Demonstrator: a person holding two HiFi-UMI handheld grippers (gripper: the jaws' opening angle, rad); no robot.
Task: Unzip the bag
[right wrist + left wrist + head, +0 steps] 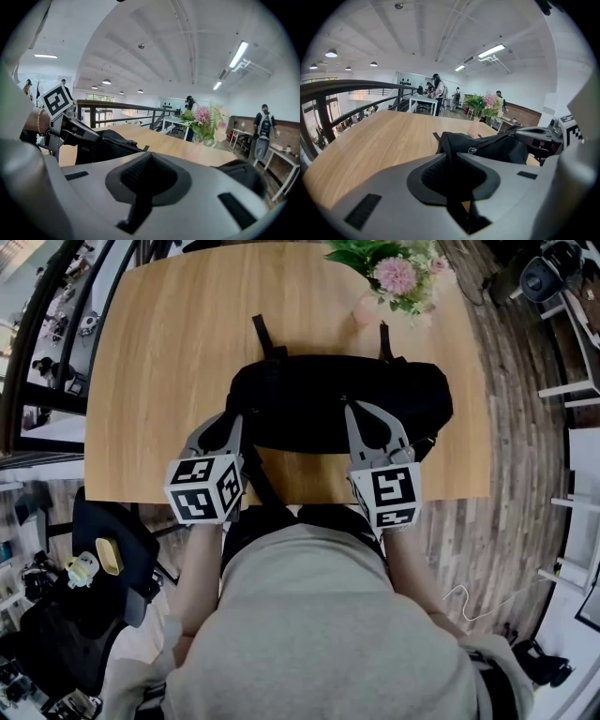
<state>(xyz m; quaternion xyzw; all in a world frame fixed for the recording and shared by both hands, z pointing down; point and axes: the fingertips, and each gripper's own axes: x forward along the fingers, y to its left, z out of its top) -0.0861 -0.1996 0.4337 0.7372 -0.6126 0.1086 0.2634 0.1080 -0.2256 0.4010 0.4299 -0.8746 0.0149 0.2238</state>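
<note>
Bag: a black bag [319, 395] lies lengthwise across the wooden table [187, 352], close to the near edge, with both grippers at its near side.
Straps: two short black straps [267, 338] stick out from its far side; another dark strap [261, 482] runs from the bag over the near table edge, and its lower end is hidden behind the person's body.
Left gripper: the left gripper [452, 157] is at the bag's left end, jaws nearly together and pinching a fold of the black fabric.
Zip: a small metal pull [472, 150] shows on the bag just beyond the left gripper's tips; the zip line itself is black on black and hard to follow, so how far it is undone cannot be read.
Right gripper: the right gripper [149, 157] rests on the bag's top right of centre, jaws closed tight. Its own view shows nothing between the pads, but whether a thin tab is caught there cannot be made out.
Hidden: the marker cubes cover both hands in the head view.
Far corner: pink and white flowers [394, 273] in a pale pink vase [367, 310], partly cut off at the top.
</note>
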